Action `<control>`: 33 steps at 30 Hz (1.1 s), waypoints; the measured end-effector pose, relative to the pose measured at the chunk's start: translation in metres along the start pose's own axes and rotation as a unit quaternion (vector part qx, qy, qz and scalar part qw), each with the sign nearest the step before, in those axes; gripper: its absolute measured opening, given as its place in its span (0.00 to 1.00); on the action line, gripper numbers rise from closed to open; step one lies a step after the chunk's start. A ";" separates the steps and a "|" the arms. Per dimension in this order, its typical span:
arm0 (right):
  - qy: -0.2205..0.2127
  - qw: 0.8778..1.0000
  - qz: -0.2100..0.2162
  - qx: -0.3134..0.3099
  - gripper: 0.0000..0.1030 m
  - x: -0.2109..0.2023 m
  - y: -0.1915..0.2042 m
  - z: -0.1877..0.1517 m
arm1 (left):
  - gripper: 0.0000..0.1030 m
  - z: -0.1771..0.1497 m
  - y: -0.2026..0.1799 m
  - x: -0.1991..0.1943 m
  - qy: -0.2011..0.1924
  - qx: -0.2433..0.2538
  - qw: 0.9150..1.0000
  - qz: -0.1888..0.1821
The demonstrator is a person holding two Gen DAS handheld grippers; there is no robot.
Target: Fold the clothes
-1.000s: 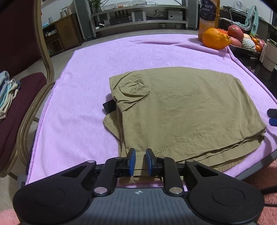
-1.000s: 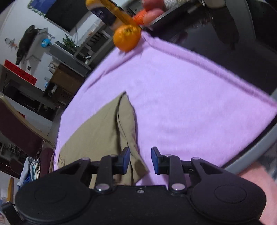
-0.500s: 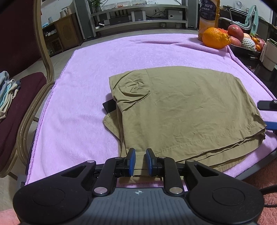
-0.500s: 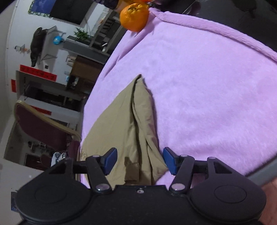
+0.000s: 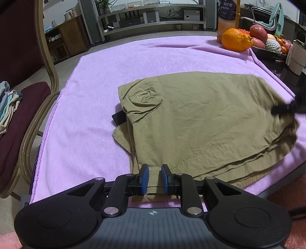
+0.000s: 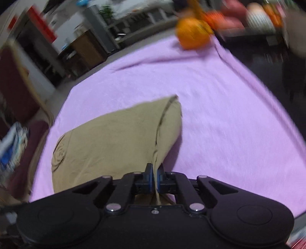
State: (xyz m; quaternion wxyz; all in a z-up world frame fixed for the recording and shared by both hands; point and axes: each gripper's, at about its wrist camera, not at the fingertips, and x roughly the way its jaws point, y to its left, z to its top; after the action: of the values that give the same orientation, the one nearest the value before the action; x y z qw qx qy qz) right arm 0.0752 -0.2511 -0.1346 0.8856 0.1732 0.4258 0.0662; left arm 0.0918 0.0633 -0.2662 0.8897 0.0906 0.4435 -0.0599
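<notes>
Folded khaki shorts point(image 5: 200, 122) lie on a purple towel point(image 5: 118, 63) covering the table. My left gripper point(image 5: 154, 179) sits at the shorts' near left corner, its blue pads a small gap apart with the fabric edge between them. My right gripper point(image 6: 155, 178) is shut on the shorts' point(image 6: 114, 138) right edge and lifts it into a ridge. The right gripper also shows blurred in the left wrist view point(image 5: 286, 108) at the shorts' right side.
An orange point(image 5: 236, 40), a juice bottle point(image 5: 228, 17) and a fruit bowl point(image 5: 267, 44) stand at the far right. A white cup point(image 5: 296, 57) is on the dark table edge. A maroon chair point(image 5: 21, 107) with clothes point(image 5: 8, 107) stands left.
My right gripper was open around the shorts' right edge; it has now shut on the fabric and swung, lifting the edge. My left gripper has not moved.
</notes>
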 end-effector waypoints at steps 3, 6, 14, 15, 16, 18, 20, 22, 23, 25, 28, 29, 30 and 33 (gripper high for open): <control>-0.044 0.991 -0.030 -0.120 0.03 -0.027 0.050 0.018 | 0.19 0.004 0.017 -0.011 -0.012 -0.053 0.998 -0.040; -0.098 0.958 -0.063 -0.260 0.03 -0.048 0.105 0.034 | 0.19 0.007 0.040 -0.026 -0.038 -0.116 0.989 -0.087; -0.176 0.807 -0.162 -0.540 0.02 -0.008 0.181 0.079 | 0.19 0.013 0.042 -0.026 -0.045 -0.144 0.981 -0.126; -0.161 0.803 -0.178 -0.545 0.02 0.010 0.176 0.088 | 0.19 0.013 0.038 -0.022 -0.038 -0.136 0.981 -0.132; -0.146 0.800 -0.194 -0.549 0.02 0.028 0.170 0.096 | 0.19 0.014 0.034 -0.019 -0.032 -0.129 0.982 -0.134; -0.109 0.818 -0.224 -0.519 0.03 0.061 0.148 0.114 | 0.19 0.017 0.030 -0.013 -0.022 -0.123 0.983 -0.137; -0.065 0.851 -0.242 -0.461 0.04 0.079 0.124 0.129 | 0.19 0.019 0.030 -0.008 -0.014 -0.126 0.982 -0.143; -0.035 0.883 -0.244 -0.400 0.04 0.081 0.100 0.138 | 0.19 0.021 0.031 -0.007 -0.014 -0.132 0.980 -0.147; -0.029 0.901 -0.231 -0.365 0.05 0.070 0.092 0.142 | 0.19 0.021 0.031 -0.009 -0.018 -0.131 0.980 -0.147; -0.015 0.934 -0.202 -0.294 0.15 0.048 0.075 0.150 | 0.19 0.023 0.031 -0.015 -0.030 -0.127 0.981 -0.142; -0.001 0.990 -0.076 -0.116 0.34 -0.008 0.048 0.161 | 0.22 0.032 0.041 -0.029 -0.055 -0.133 0.979 -0.144; 0.005 0.998 -0.022 -0.055 0.41 -0.025 0.038 0.159 | 0.25 0.036 0.048 -0.033 -0.063 -0.141 0.977 -0.147; 0.009 0.999 0.029 -0.009 0.45 -0.037 0.029 0.153 | 0.27 0.042 0.055 -0.037 -0.069 -0.150 0.975 -0.148; 0.020 0.988 0.132 0.079 0.66 -0.052 0.014 0.122 | 0.40 0.070 0.083 -0.039 -0.072 -0.181 0.970 -0.143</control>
State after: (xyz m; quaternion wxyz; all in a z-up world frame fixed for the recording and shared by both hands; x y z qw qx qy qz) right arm 0.1376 -0.2828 -0.0208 0.8440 0.2963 0.4205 0.1519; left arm 0.1384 0.1305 -0.1841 0.9033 -0.1407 0.3896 -0.1114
